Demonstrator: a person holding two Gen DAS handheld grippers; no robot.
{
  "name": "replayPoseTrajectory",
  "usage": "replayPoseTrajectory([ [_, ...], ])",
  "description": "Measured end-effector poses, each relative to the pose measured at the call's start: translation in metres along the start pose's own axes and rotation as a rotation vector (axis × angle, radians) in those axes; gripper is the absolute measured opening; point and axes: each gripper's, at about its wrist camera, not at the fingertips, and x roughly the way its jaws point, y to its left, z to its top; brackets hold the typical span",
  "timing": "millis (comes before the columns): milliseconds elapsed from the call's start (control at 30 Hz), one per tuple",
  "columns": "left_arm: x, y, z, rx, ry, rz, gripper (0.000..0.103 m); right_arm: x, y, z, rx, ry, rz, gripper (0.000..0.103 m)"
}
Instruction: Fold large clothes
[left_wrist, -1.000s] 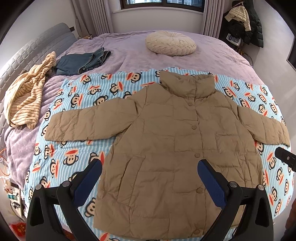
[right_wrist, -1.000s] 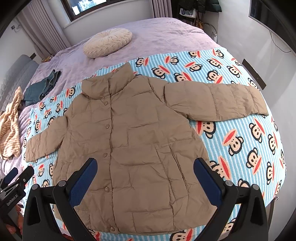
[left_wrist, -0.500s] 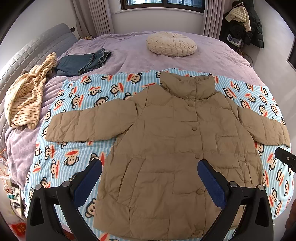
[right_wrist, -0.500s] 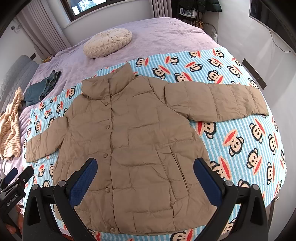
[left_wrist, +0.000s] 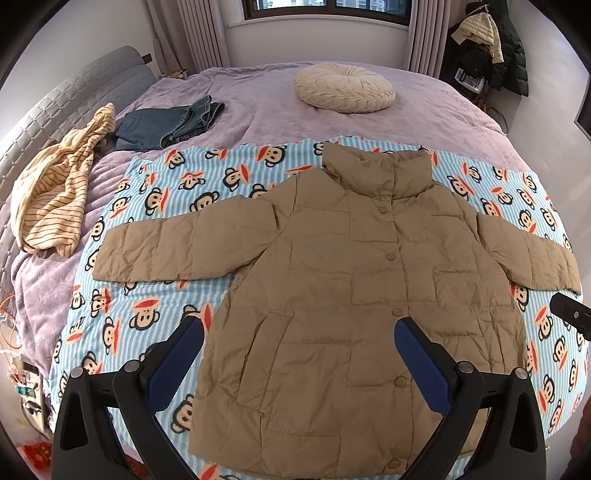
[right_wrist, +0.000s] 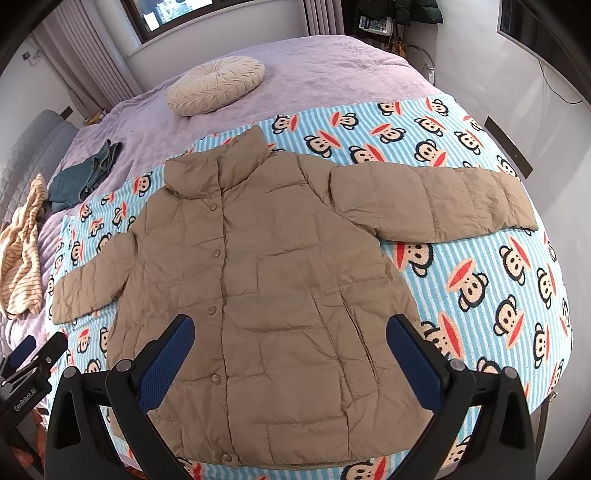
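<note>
Left gripper (left_wrist: 295, 354): jaws spread wide, nothing held; hovering over the hem, ready to pick a side
Right gripper (right_wrist: 291, 350): wide open too, empty; poised above the lower front
Jacket (left_wrist: 332, 295): flat on the blanket (left_wrist: 155, 302), front up, buttoned, sleeves out to both sides; laid out for folding, none started
Bed (left_wrist: 258, 110): cushion (left_wrist: 343, 86), jeans (left_wrist: 170, 122) well clear

Only one readable text: "GenRobot.AI", white lettering on the black body of the left tool (right_wrist: 26, 384), seen at the lower left edge of the right wrist view. The blanket (right_wrist: 480, 206) carries cartoon monkey faces but no lettering. Items on the stand by the far wall are too small and blurred to read.
</note>
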Motion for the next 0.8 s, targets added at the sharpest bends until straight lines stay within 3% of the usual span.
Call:
replayPoseTrajectory([
  [800, 0.0008, 0.0041, -0.0038, 0.001, 0.005, 0.001, 0.103, 0.0021, 0.0007, 0.0008, 0.000, 0.002, 0.004, 0.103],
])
